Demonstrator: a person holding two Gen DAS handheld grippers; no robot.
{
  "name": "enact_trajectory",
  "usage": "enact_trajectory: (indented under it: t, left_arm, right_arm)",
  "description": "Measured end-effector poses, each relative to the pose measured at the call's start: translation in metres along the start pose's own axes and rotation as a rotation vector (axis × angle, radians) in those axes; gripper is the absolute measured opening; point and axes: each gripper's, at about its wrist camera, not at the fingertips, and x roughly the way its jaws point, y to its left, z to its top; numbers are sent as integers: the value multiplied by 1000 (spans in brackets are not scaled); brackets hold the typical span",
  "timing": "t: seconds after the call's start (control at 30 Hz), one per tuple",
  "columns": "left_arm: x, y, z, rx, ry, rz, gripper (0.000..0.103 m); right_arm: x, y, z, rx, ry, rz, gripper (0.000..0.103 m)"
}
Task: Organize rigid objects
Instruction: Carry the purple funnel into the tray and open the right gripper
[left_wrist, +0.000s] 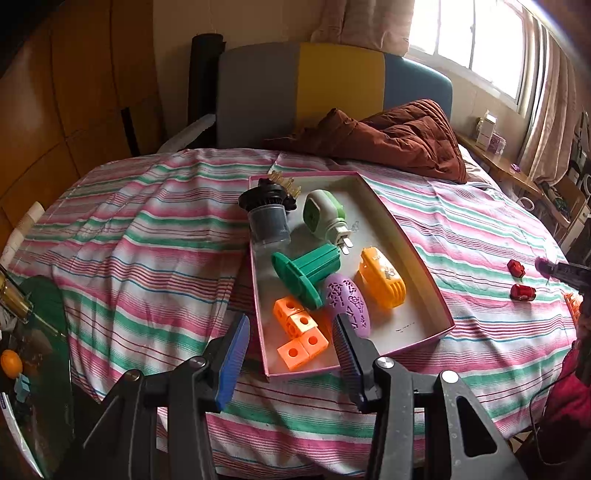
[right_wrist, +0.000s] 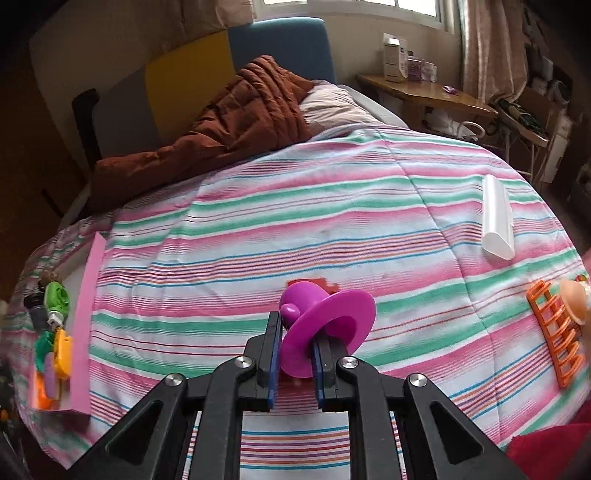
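A pink-rimmed shallow box (left_wrist: 406, 236) lies on the striped bed; it also shows at the left edge of the right wrist view (right_wrist: 86, 321). In it are a black jar (left_wrist: 267, 221), a green plug-in device (left_wrist: 323, 214), a green flanged spool (left_wrist: 306, 275), a purple oval piece (left_wrist: 347, 302), an orange shell piece (left_wrist: 382, 282) and orange cubes (left_wrist: 299, 332). My left gripper (left_wrist: 291, 332) is open and empty over the box's near end. My right gripper (right_wrist: 295, 343) is shut on a magenta flanged piece (right_wrist: 328, 325), held above the bedspread.
Two small red toys (left_wrist: 521, 280) lie right of the box. An orange lattice piece (right_wrist: 554, 332), a peach round object (right_wrist: 574, 299) and a white tube (right_wrist: 496, 218) lie on the bed's right side. A brown quilt (left_wrist: 399, 136) is bunched at the headboard. A cluttered side table (left_wrist: 29, 332) stands left.
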Motion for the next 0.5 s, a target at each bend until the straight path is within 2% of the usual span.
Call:
enact_trajectory:
  t: [0.13, 0.37, 0.5]
  left_arm:
    - [1, 8, -1, -21, 2, -1, 47]
    - [1, 26, -4, -64, 0, 4, 47]
    - [2, 39, -6, -96, 4, 6, 47]
  right_arm:
    - [-6, 63, 8, -83, -11, 127, 14]
    - [-2, 199, 8, -265, 19, 361, 15]
    - [17, 258, 2, -331, 54, 404, 15]
